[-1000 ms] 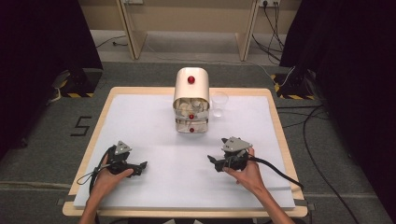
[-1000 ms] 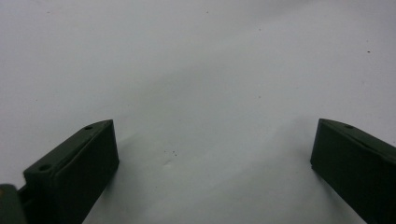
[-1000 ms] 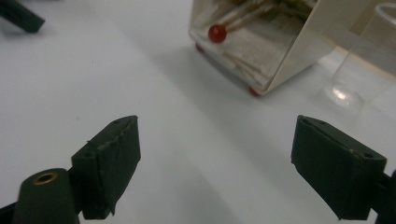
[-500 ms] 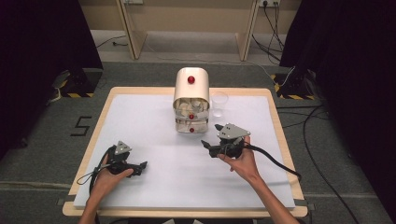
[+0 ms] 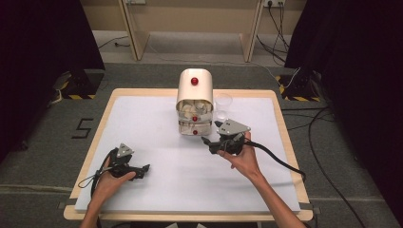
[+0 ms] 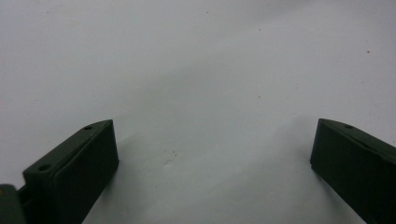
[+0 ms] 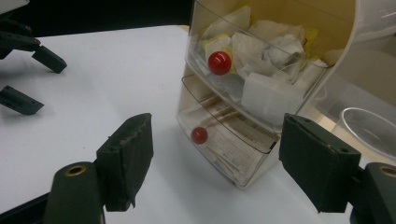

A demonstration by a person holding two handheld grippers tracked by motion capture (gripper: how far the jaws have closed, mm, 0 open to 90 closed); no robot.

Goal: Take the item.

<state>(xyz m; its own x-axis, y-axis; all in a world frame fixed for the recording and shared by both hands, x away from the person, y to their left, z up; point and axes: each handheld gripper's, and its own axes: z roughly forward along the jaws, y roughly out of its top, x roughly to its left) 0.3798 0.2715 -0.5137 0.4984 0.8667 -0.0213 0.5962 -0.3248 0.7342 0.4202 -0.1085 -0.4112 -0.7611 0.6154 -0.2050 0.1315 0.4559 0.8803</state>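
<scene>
Cream plastic marks the small drawer box [image 5: 194, 102] at the far middle of the white table [image 5: 142, 123] in the high view, a clear cup [image 5: 223, 105] just beside it; the right gripper [image 5: 207, 142] hangs near its front and the left gripper [image 5: 144, 169] rests near the person. From the left gripper view, both jaws stand wide over bare tabletop, holding nothing. From the right gripper view, the jaws, just narrowing yet still wide and empty, frame the two red knobs, so a good pull likely means centring on the lower knob [image 7: 199, 135], pinching it squarely and drawing straight out.
</scene>
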